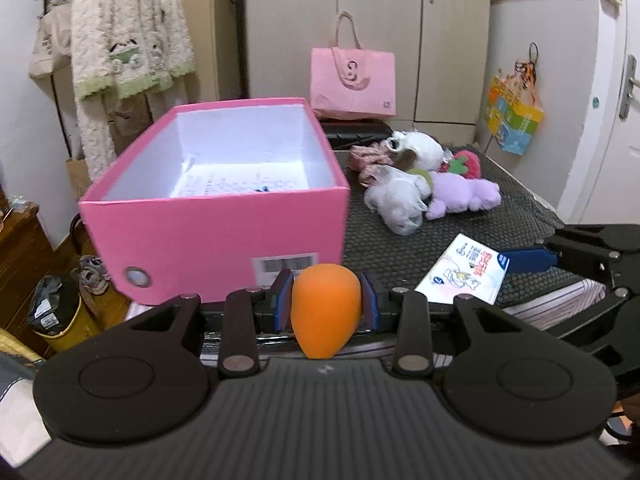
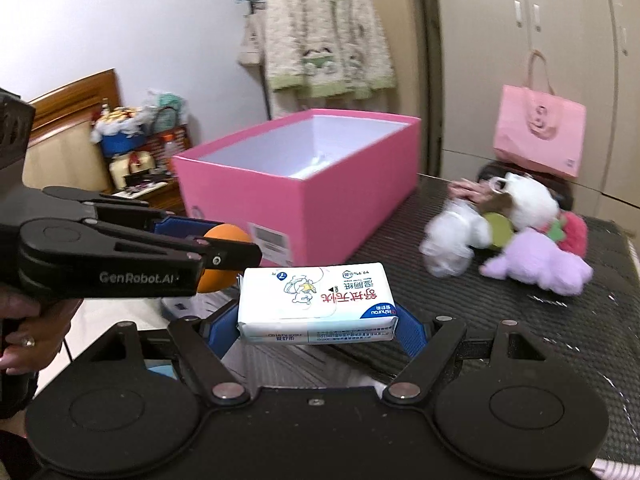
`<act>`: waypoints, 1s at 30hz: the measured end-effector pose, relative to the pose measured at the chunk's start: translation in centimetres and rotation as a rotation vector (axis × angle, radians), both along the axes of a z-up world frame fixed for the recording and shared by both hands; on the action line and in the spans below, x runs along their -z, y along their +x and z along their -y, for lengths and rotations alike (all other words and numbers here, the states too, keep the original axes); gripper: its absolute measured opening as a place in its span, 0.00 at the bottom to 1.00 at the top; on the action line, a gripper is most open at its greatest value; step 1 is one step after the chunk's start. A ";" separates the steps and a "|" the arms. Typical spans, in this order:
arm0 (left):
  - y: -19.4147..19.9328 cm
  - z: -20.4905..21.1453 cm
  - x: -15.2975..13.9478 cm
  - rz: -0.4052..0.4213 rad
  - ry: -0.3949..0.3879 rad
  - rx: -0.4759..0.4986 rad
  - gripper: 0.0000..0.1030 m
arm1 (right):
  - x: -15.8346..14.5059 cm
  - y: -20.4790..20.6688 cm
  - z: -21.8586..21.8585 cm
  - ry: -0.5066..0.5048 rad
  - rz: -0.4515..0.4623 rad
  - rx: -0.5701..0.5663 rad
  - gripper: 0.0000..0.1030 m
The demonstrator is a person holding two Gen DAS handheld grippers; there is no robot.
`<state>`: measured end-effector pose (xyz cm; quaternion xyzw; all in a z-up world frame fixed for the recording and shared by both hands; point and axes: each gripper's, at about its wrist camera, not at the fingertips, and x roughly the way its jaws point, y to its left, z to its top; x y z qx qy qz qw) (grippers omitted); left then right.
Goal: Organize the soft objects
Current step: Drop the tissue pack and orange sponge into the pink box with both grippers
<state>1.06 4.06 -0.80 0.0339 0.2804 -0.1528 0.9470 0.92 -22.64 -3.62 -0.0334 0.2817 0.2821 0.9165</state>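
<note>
I have an orange egg-shaped sponge (image 1: 325,312) pinched between the blue pads of my left gripper (image 1: 326,306), held off the surface just in front of the pink box's (image 1: 224,220) near end wall. My right gripper (image 2: 318,326) stands spread wide but is clamped on a white pack of wet wipes (image 2: 318,306), its pads against the pack's two short ends; the pack sits to the right of the pink box's near corner, close beside the sponge. The box is open-topped, with a white lining and a printed sheet lying on its floor. To the right of the box, on the dark mesh tabletop (image 1: 400,240), lies a heap of plush toys (image 1: 424,184): white, lilac and a red one, though motion blur leaves me unsure how many there are. Behind the box and further right, a pink tote bag (image 1: 353,80) stands before the wardrobe (image 1: 380,8).
</note>
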 end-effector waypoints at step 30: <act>12.0 -5.4 -5.2 0.133 0.028 -0.047 0.34 | -6.5 12.9 -8.6 -0.163 0.122 -0.240 0.81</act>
